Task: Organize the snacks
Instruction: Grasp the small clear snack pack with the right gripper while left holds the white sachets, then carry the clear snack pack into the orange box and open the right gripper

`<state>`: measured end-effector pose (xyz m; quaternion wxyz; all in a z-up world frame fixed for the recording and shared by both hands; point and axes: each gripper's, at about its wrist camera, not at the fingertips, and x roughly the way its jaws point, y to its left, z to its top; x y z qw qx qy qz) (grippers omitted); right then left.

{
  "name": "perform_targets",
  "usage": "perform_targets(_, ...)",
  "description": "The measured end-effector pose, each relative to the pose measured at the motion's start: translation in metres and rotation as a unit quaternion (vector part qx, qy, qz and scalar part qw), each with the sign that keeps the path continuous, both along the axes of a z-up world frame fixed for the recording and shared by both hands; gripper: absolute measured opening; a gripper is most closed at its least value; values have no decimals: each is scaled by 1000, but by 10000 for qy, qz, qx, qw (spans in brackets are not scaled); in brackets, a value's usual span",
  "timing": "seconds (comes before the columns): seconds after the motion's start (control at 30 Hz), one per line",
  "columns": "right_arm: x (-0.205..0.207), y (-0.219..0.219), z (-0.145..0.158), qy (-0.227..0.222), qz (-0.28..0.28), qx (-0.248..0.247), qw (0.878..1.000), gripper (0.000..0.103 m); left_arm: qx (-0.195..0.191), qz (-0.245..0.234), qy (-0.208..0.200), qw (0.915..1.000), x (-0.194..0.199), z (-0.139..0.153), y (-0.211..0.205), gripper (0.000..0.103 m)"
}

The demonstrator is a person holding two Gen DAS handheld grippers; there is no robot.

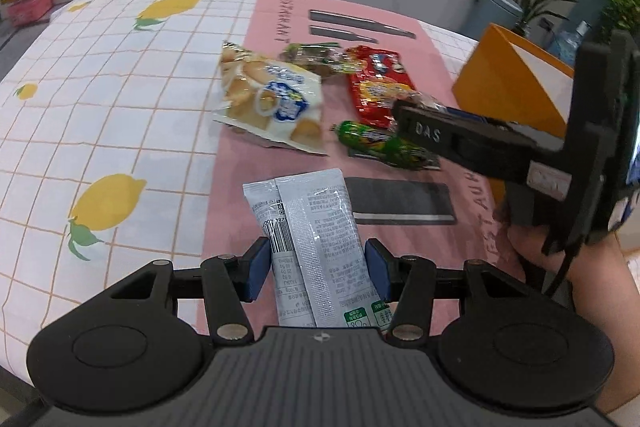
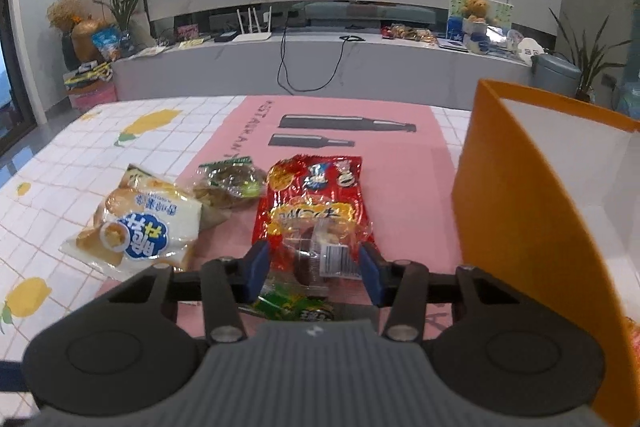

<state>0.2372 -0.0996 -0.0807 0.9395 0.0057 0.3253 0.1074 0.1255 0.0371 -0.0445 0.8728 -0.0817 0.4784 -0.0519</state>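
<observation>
My left gripper (image 1: 316,269) is shut on a silver-grey snack packet (image 1: 310,223) and holds it over the pink mat. My right gripper (image 2: 316,269) is shut on a clear packet with a dark pastry (image 2: 320,253), above the red snack bag (image 2: 316,199). The right gripper also shows in the left wrist view (image 1: 404,115), by the red bag (image 1: 378,83). A white biscuit bag (image 1: 272,99) (image 2: 138,227), a clear-green packet (image 1: 316,57) (image 2: 230,181) and a green sausage-like snack (image 1: 384,143) (image 2: 292,305) lie on the mat. An orange box (image 2: 520,227) (image 1: 512,79) stands open at the right.
The table carries a lemon-print grid cloth (image 1: 100,115) with a pink mat (image 2: 400,155) over it. A grey TV counter (image 2: 320,67) with clutter and cables runs behind. Potted plants (image 2: 580,55) stand at the far right.
</observation>
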Motion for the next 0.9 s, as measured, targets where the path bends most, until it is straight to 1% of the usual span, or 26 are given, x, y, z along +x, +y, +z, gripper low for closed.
perform_targets(0.07,-3,-2,4,-34,-22,71,10000,46,11,-92,-28,10000,-2,1,-4,58)
perform_targets(0.23,-13,-8,18,-209,-5,220,9995,44,23,-350,-264,9990,-9,9,-14,58)
perform_targets(0.43,-28,-20,36,-380,26,483,9981,42,-49,-359,-480,9982,-13,20,-14,58)
perform_targets(0.57,-42,-39,53,-516,-12,854,9950,41,-116,-330,-624,9974,-17,30,-14,58)
perform_targets(0.7,-57,-60,77,-736,-47,1101,9912,40,-289,-289,-774,9962,-19,44,-14,58)
perform_targets(0.83,-70,-91,98,-979,-153,1332,9861,40,-611,-310,-961,9930,-21,59,-18,58)
perform_targets(0.9,-76,-110,105,-1098,-248,1433,9833,40,-711,-330,-1024,9916,-19,66,-24,58)
